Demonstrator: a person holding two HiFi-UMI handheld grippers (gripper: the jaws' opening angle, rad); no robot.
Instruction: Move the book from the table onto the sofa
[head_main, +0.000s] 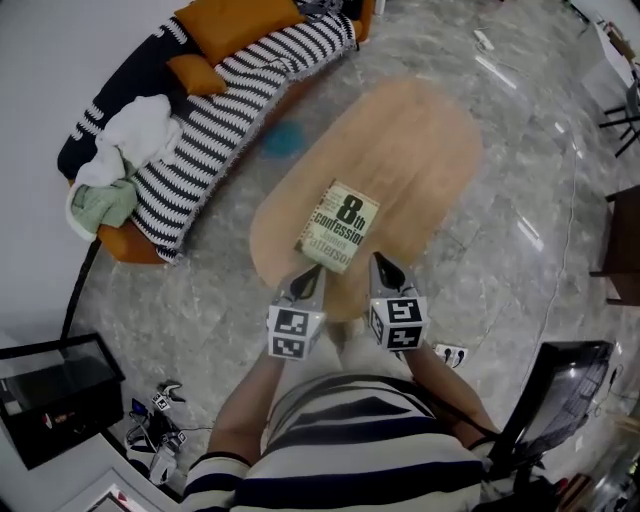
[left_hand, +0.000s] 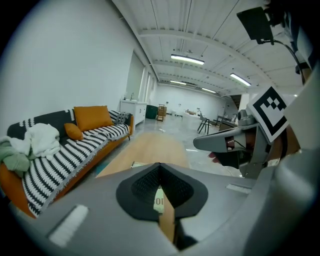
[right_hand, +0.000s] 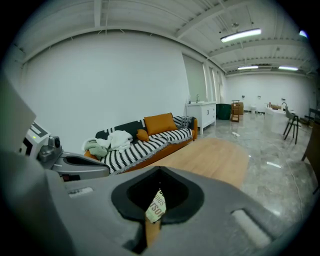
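I'm at the start of the pick: the paperback book (head_main: 338, 227) lies flat on the oval wooden desk (head_main: 420, 150), directly ahead of both tools, its near edge at their tips. The left tool (head_main: 310, 272) touches the book's near-left corner. The right tool (head_main: 381, 262) sits just beside the near-right corner. Each tool is pressed almost together, leaving only a narrow slit. In the left gripper view a sliver of the cover (left_hand: 158, 201) shows through that slit, and in the right gripper view a printed corner (right_hand: 156, 207) does. As far as I can judge, neither tool is clamping anything.

To do this well, I would spread one tool and roll it so its jaws stand one above the other. A flat book gives side-by-side jaws nothing to bite. The cover looks smooth and thin and the desk top slick, so the book should slide readily. I would nudge its near edge past the desk rim, toward me, slip the lower jaw under it and pinch deep over the spine side. A grip on a bare corner will likely let the pages fan and droop.

The sofa (head_main: 150, 245) waits ahead and to the left of the left tool. It is an orange frame under a black-and-white striped throw (head_main: 200, 150), with soft orange cushions (head_main: 235, 22) and crumpled clothes (head_main: 135, 130). The open striped stretch between the two looks like the flattest landing spot.
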